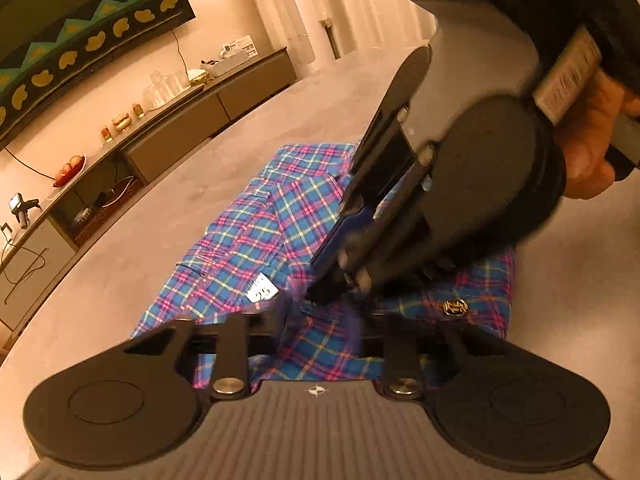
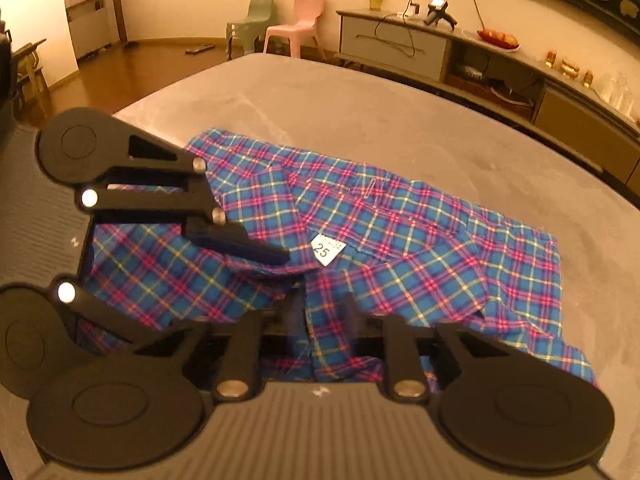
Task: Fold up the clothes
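Both grippers, left (image 1: 320,312) and right (image 2: 320,312), pinch the plaid shirt's (image 2: 400,240) near edge, jaws closed on cloth. It lies mid-table (image 2: 360,120), partly folded. Light, soft, floppy; I'd grip hems or corners, where layers bunch.

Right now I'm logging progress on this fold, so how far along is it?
Partly done, I'd judge. The plaid garment already lies doubled over on the grey table, its white size tag showing. In hand: the left gripper and right gripper both pinch the near edge close together. Left: that bunched near edge looks rumpled, so at least one more fold and some smoothing seem likely.
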